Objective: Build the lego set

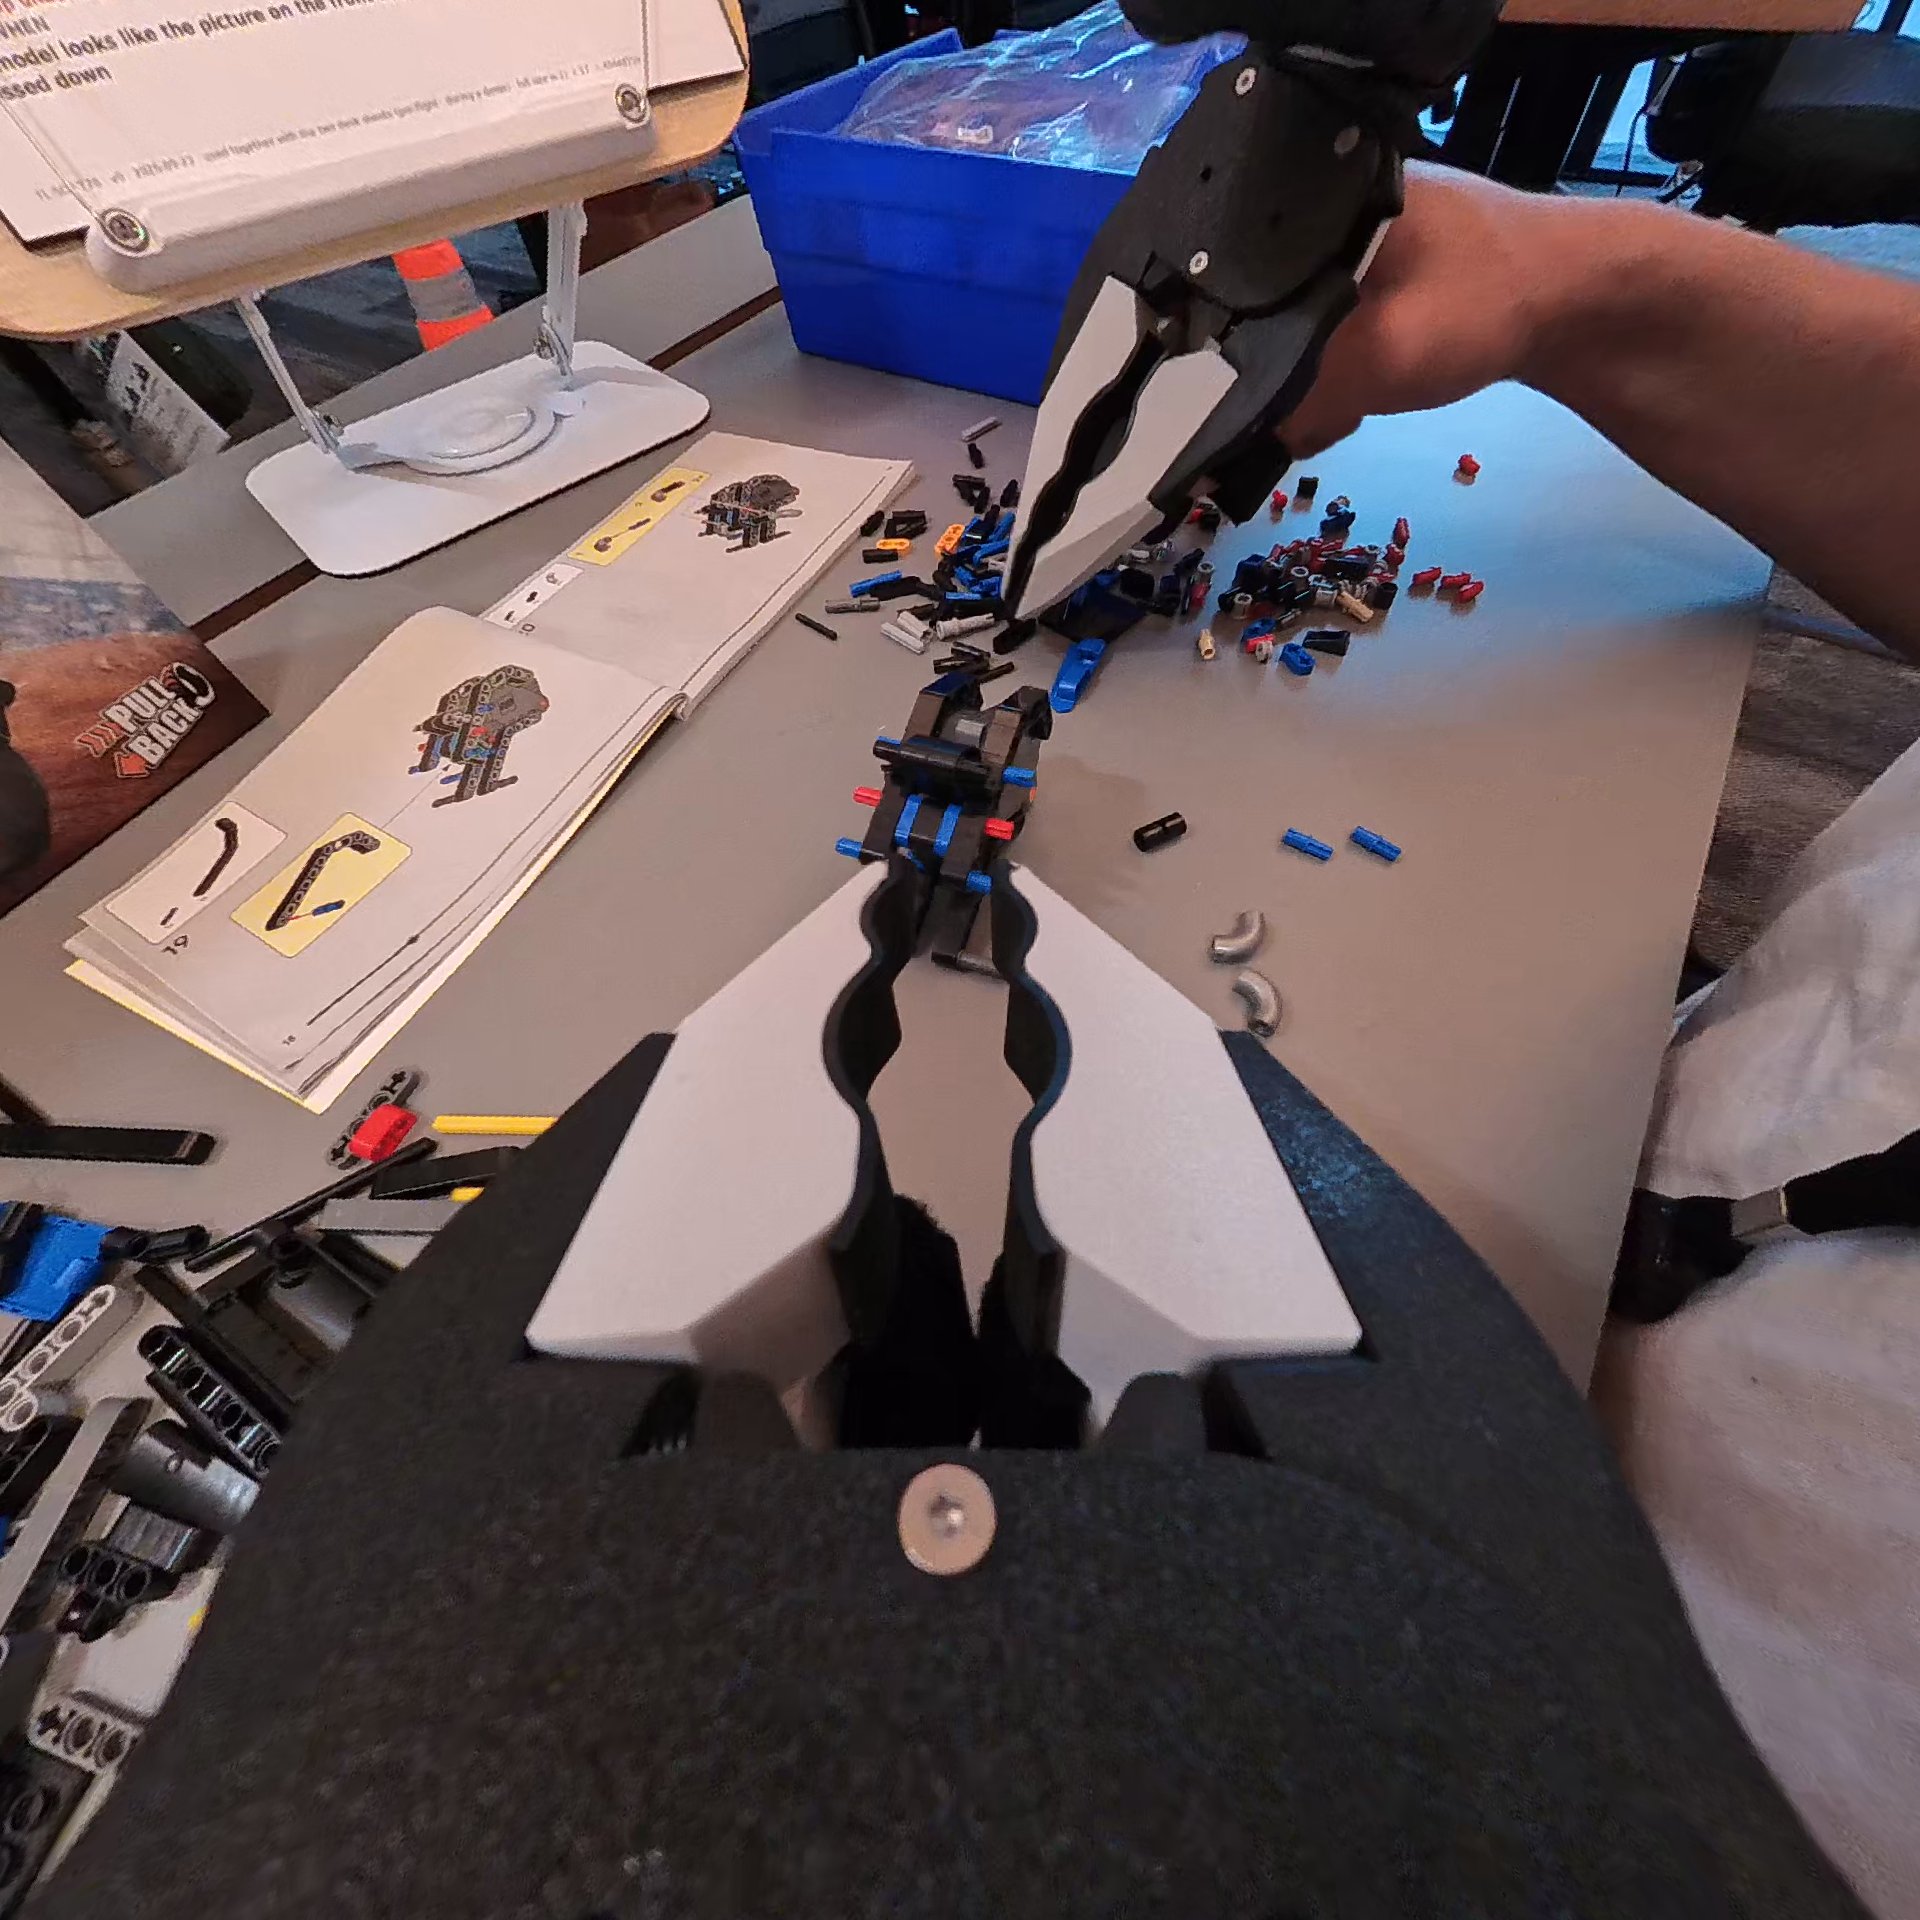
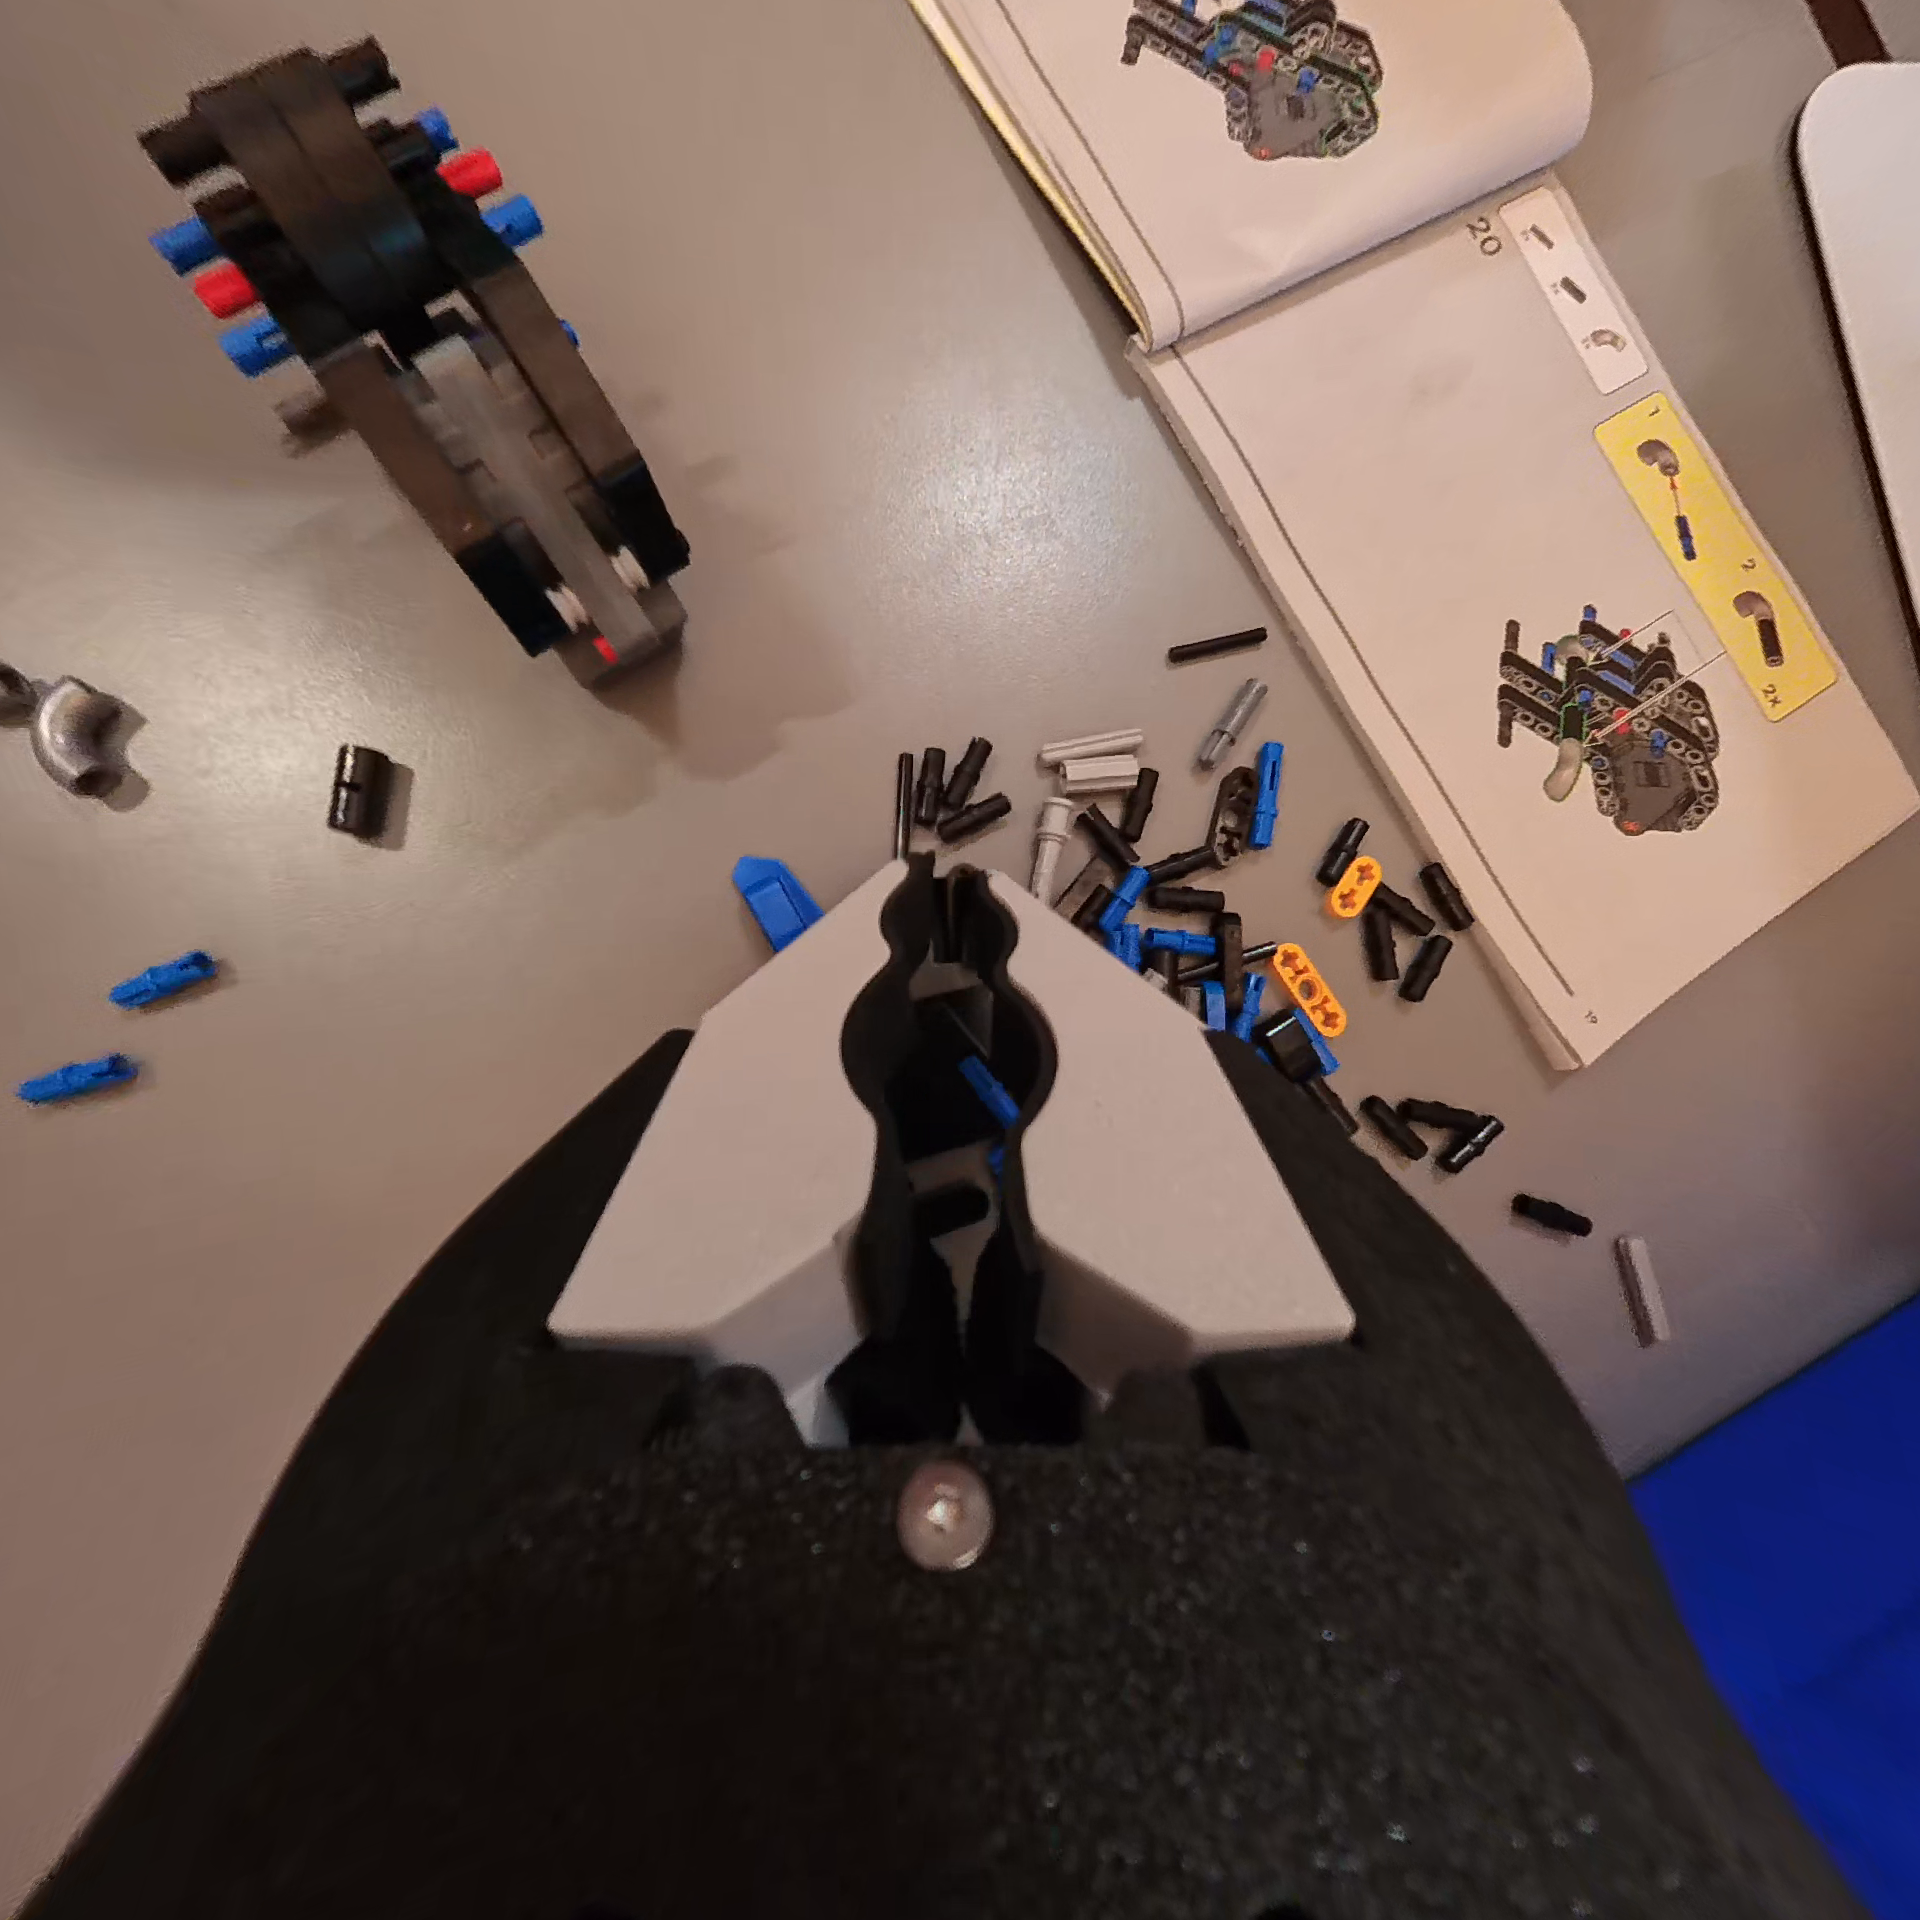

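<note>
Left gripper (image 1: 940, 883) jaws clamp the black chassis (image 1: 951, 790) steady; right gripper (image 2: 940, 883) jaws, nearly closed, pinch a black pin (image 2: 948, 920) from the pile (image 2: 1226, 914).

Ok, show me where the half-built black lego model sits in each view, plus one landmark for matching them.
Left wrist view: the half-built model is at centre, its near end between the left tongs tips.
Right wrist view: upper left, on the table, apart from the right tongs.
Shared landmark: the open instruction booklet.
</note>
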Demonstrator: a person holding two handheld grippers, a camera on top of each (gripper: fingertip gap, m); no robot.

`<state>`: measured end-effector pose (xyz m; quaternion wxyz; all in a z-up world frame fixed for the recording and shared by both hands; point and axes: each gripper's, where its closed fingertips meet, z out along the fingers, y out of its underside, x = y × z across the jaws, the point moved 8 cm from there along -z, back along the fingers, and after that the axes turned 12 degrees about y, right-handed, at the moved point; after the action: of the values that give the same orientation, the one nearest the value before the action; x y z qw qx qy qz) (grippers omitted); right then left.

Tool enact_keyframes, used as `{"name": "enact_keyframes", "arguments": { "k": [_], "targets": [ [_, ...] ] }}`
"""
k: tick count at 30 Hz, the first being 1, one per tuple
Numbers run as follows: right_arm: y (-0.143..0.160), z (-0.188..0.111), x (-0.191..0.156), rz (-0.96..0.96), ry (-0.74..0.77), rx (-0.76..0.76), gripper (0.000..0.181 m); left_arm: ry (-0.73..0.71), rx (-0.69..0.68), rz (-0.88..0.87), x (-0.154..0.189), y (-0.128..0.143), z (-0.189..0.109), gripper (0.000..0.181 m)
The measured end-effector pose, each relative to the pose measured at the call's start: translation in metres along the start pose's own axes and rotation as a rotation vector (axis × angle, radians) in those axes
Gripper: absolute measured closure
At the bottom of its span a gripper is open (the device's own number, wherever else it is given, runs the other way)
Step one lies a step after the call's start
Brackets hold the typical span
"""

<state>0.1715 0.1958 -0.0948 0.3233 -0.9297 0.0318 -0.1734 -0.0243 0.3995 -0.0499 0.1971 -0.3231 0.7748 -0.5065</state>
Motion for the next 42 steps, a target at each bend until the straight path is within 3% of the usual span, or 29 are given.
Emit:
{"name": "enact_keyframes", "arguments": {
  "k": [6, 9, 12, 18, 27, 32, 36, 42],
  "targets": [
    [-0.009, -0.016, -0.008, -0.025, -0.011, 0.091, 0.175, -0.01, -0.004, 0.002, 0.004, 0.001, -0.001, 0.169],
    [-0.018, -0.033, -0.03, -0.022, -0.101, 0.187, 0.175, -0.027, -0.013, -0.006, 0.003, 0.005, -0.001, 0.169],
    [-0.013, -0.037, -0.067, -0.013, -0.254, 0.126, 0.175, -0.063, -0.037, -0.018, -0.002, 0.01, 0.0, 0.169],
    [-0.005, -0.031, -0.107, -0.061, -0.24, 0.064, 0.175, -0.065, -0.056, -0.008, -0.006, 0.011, 0.007, 0.169],
    [0.001, -0.025, -0.11, -0.053, -0.201, 0.077, 0.168, -0.067, -0.068, -0.037, -0.008, 0.019, 0.016, 0.169],
    [0.0, -0.042, -0.086, 0.015, -0.126, 0.171, 0.154, -0.08, -0.048, -0.086, -0.016, 0.02, 0.016, 0.169],
    [0.0, -0.05, -0.036, 0.151, 0.1, 0.25, 0.146, -0.099, -0.007, -0.118, -0.03, 0.014, 0.016, 0.169],
    [-0.009, -0.035, 0.018, 0.257, 0.185, 0.269, 0.129, -0.12, 0.026, -0.123, -0.062, -0.004, 0.026, 0.17]
  ]
}}
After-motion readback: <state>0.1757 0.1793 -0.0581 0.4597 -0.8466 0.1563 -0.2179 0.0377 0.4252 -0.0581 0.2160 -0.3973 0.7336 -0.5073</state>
